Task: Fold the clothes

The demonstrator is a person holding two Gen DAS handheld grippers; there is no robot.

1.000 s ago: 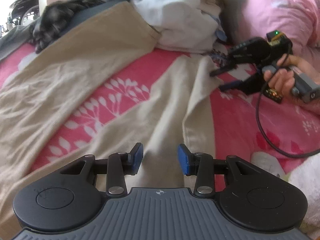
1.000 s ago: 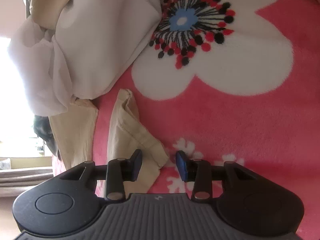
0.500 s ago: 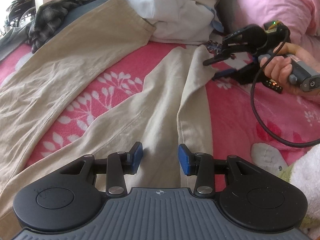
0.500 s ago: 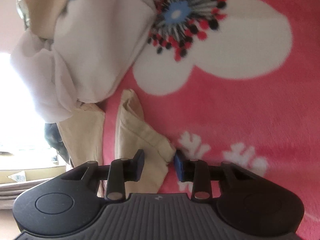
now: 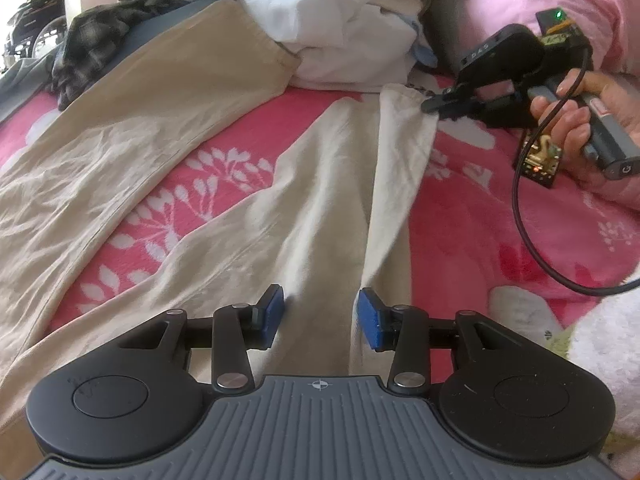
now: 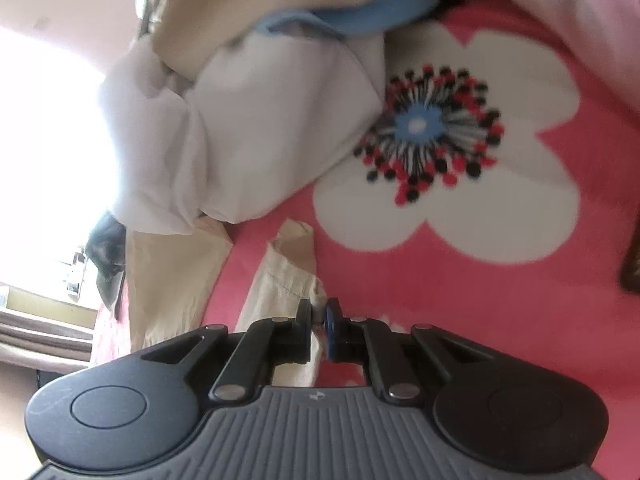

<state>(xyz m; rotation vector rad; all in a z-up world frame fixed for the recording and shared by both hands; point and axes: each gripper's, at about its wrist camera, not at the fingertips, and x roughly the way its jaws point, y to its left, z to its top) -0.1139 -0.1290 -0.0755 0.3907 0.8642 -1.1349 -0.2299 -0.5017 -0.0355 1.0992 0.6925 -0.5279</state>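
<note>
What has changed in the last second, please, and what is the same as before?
The right hand-held gripper moved in and shut on the hem of the beige trousers, which it had only approached. The left hand-held gripper stayed open over the same trouser leg; the white clothes pile did not move.

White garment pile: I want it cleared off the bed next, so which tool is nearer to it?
Right. The right tool, shut on the beige trousers' cuff, sits beside the white garment pile; the left tool hovers open farther down that leg.
</note>
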